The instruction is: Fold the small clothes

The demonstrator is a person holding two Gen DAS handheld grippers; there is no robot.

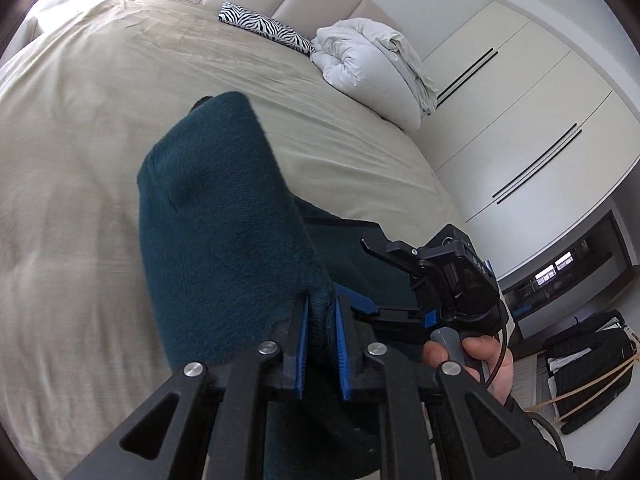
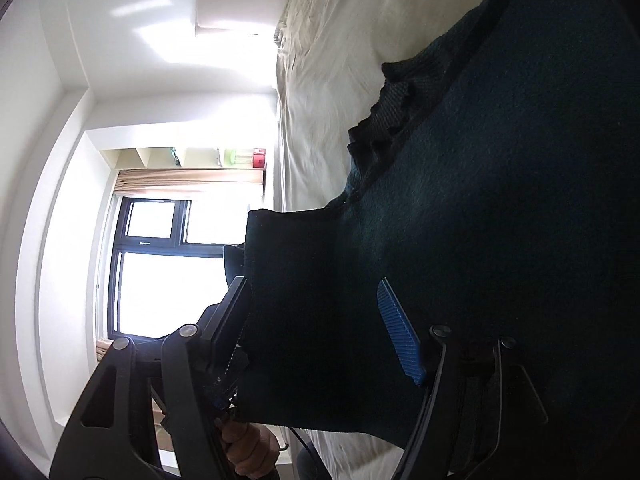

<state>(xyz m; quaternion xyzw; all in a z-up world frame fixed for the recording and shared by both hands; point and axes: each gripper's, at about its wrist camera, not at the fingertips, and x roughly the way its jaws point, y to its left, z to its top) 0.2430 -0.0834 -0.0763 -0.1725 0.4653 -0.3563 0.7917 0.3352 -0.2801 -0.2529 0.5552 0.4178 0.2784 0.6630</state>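
Left wrist view: white duvet (image 1: 372, 64) and zebra-print cushion (image 1: 266, 28) lie at the head of the bed (image 1: 80, 120); left gripper (image 1: 322, 322) is clamped on a raised fold of the teal garment (image 1: 216, 220); right gripper (image 1: 394, 280) stands just beside it.

Right wrist view: the garment (image 2: 500, 200), dark and fuzzy, drapes over the beige sheet and blocks most of the frame; the right gripper (image 2: 316, 312) has its jaws apart.

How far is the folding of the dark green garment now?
Early stage. The left gripper is shut on a lifted edge of the teal garment; the right gripper looks open. No finished fold shows; the rest lies loose on the bed.
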